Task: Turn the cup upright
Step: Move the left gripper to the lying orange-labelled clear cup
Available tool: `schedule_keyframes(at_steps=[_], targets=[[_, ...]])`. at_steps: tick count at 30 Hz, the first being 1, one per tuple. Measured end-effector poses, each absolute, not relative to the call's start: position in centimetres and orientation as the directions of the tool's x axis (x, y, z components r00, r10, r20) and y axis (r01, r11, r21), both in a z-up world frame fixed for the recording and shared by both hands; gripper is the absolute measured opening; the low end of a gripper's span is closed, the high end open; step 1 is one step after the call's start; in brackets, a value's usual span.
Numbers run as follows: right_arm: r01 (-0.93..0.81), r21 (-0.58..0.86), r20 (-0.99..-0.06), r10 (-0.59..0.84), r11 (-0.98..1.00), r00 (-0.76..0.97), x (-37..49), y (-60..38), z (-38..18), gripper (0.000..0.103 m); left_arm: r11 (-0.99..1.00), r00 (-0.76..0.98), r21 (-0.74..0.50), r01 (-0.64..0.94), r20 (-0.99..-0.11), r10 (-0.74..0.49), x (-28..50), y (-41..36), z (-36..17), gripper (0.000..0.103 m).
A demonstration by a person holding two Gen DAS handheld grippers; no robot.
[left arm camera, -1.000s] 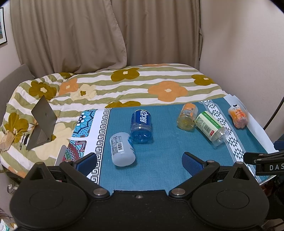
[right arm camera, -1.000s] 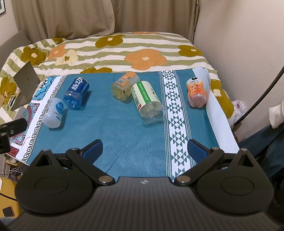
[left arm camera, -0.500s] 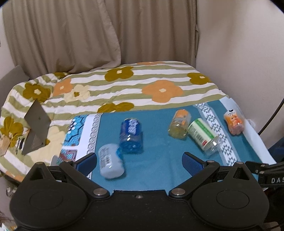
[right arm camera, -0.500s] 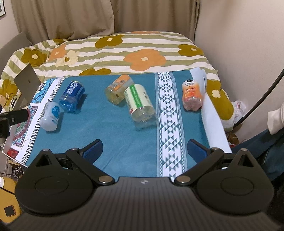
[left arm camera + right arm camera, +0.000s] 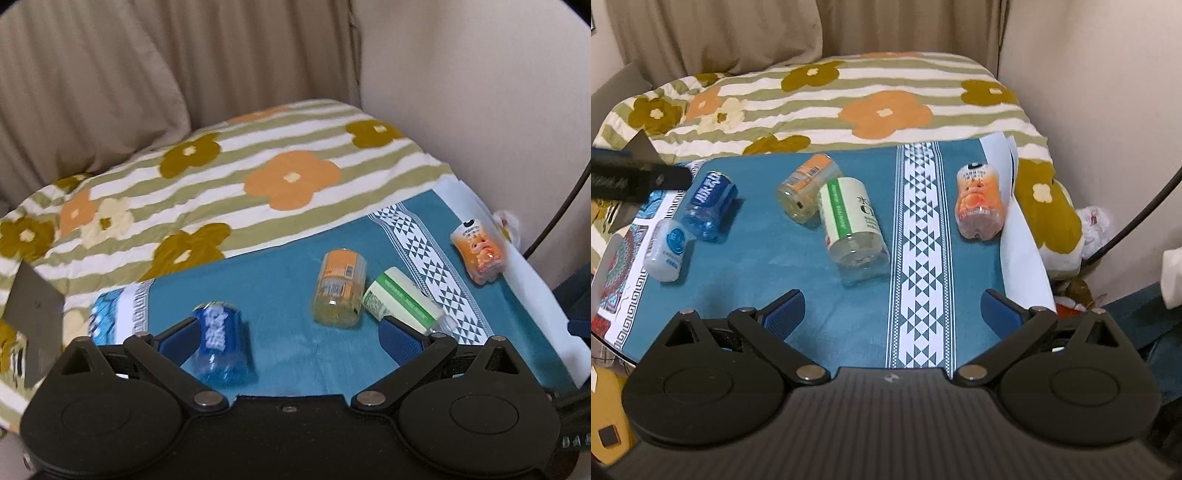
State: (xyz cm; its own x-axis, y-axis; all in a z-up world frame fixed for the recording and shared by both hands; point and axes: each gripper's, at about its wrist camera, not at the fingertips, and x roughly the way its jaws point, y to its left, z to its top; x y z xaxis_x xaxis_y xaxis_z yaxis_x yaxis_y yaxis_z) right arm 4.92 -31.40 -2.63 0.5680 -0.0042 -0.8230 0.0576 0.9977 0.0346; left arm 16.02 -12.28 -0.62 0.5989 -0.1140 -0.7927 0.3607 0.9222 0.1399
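Several cut-bottle cups lie on their sides on a teal cloth [image 5: 768, 258]: a white one [image 5: 666, 251], a blue one [image 5: 709, 205] [image 5: 219, 341], an orange-labelled one [image 5: 809, 192] [image 5: 340, 291], a green-labelled one [image 5: 853, 225] [image 5: 402, 304] and an orange printed one [image 5: 979, 201] [image 5: 480, 253]. My left gripper [image 5: 290, 338] is open, above the cloth, with the blue cup by its left finger. My right gripper [image 5: 892, 310] is open and empty near the cloth's front edge. The left gripper's tip [image 5: 635, 177] shows in the right wrist view.
A flowered striped blanket [image 5: 849, 96] covers the bed behind the cloth. Curtains [image 5: 147, 74] and a wall stand behind and to the right. A grey folded stand [image 5: 33, 321] sits at the left. A black cable [image 5: 1137, 218] hangs at the right.
My left gripper has moved forward and to the right over the cloth; the blue cup now sits by its left finger and the white cup has left its view. My right gripper has barely moved.
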Motion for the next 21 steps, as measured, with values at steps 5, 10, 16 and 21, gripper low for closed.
schedule_keyframes(at_steps=[5, 10, 16, 21], targets=[[0.119, 0.039, -0.846, -0.031, 0.992, 0.532, 6.4, -32.1, -4.1, 0.103, 0.890, 0.491, 0.111, 0.442, -0.860, -0.137, 21.5, -14.1, -3.3, 0.103], [0.204, 0.058, -0.868, -0.052, 0.977, 0.494, 7.5, -33.0, -5.4, 0.103, 0.856, 0.402, 0.112, 0.505, -0.908, -0.118, 26.1, -15.8, -6.4, 0.103], [0.300, 0.072, -0.887, -0.077, 0.951, 0.456, 8.7, -33.9, -6.9, 0.103, 0.798, 0.333, 0.135, 0.588, -0.939, -0.087, 28.1, -17.4, -9.7, 0.103], [0.357, 0.075, -0.898, -0.093, 0.931, 0.430, 9.4, -34.5, -7.7, 0.103, 0.769, 0.293, 0.132, 0.626, -0.953, -0.076, 29.0, -17.8, -11.5, 0.103]])
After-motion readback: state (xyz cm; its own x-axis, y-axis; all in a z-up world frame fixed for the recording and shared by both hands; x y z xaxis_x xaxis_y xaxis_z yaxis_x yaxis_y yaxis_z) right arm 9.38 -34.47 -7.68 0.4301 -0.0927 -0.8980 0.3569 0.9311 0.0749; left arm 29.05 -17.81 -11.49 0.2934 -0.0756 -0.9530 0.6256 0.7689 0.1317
